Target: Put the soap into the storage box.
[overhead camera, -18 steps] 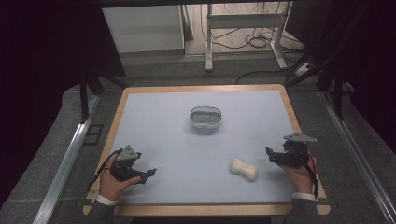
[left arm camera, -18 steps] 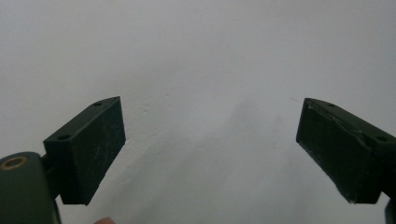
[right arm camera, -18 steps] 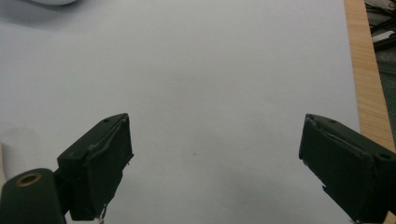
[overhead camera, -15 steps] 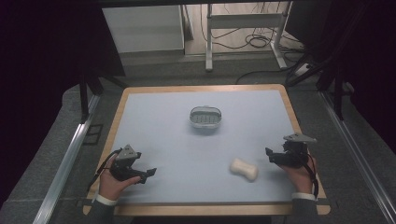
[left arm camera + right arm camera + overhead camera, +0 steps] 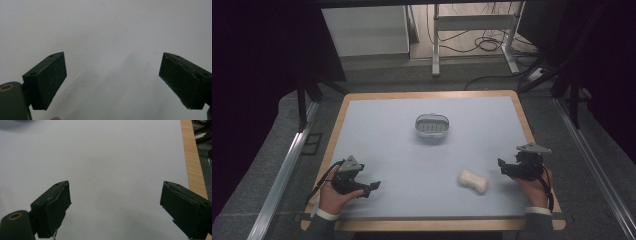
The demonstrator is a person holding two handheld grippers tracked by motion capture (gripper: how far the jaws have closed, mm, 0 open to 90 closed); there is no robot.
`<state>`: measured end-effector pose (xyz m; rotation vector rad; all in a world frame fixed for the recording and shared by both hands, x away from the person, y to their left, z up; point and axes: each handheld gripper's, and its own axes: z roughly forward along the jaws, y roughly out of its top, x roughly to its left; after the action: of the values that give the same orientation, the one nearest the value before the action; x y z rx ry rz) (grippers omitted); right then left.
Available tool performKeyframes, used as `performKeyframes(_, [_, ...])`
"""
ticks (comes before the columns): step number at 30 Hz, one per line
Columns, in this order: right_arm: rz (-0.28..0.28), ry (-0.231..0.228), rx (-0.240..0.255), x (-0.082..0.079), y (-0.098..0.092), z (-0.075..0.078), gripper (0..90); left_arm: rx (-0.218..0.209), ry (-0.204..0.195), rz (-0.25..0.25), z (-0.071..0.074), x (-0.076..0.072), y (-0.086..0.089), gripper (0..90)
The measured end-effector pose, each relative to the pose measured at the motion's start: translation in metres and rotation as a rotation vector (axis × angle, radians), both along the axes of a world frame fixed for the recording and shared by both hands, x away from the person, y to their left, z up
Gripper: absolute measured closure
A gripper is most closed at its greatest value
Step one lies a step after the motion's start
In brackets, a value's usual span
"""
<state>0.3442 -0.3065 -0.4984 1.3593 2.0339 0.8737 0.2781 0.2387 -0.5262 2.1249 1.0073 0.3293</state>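
Two black claws, left claw (image 5: pixel 371 187) and right claw (image 5: pixel 503 166), gape empty; lumpy cream bone-shaped piece (image 5: pixel 473 181) lies near the right.

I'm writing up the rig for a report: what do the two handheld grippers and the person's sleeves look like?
Both the left gripper and the right gripper are black, each topped by a grey three-cornered plate, with a dark cable trailing back past the wrist. In the gripper views the jaws are flat black blocks with small screw holes and scuffed pads. The person wears dark sleeves with white cuffs.
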Motion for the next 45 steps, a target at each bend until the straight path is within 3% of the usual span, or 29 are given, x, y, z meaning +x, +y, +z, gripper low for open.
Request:
performKeyframes(8, [0.001, 0.000, -0.002, -0.001, -0.003, 0.001, 9.2, 0.009, 0.008, -0.007, 0.000, 0.000, -0.001, 8.0])
performKeyframes(12, [0.011, -0.004, 0.021, -0.002, -0.004, 0.003, 9.2, 0.012, 0.012, -0.008, -0.001, 0.000, -0.001, 7.9])
performKeyframes(30, [0.089, -0.048, 0.050, -0.016, 0.009, 0.030, 12.0, 0.021, 0.017, -0.014, -0.001, 0.000, -0.001, 8.0])
performKeyframes(39, [0.170, -0.017, 0.008, -0.017, 0.030, 0.037, 13.7, 0.000, 0.008, 0.002, 0.005, -0.003, 0.005, 8.0])
performKeyframes(45, [0.192, -0.007, -0.031, -0.020, 0.040, 0.048, 13.7, -0.005, 0.011, -0.004, 0.005, -0.003, 0.004, 8.0])
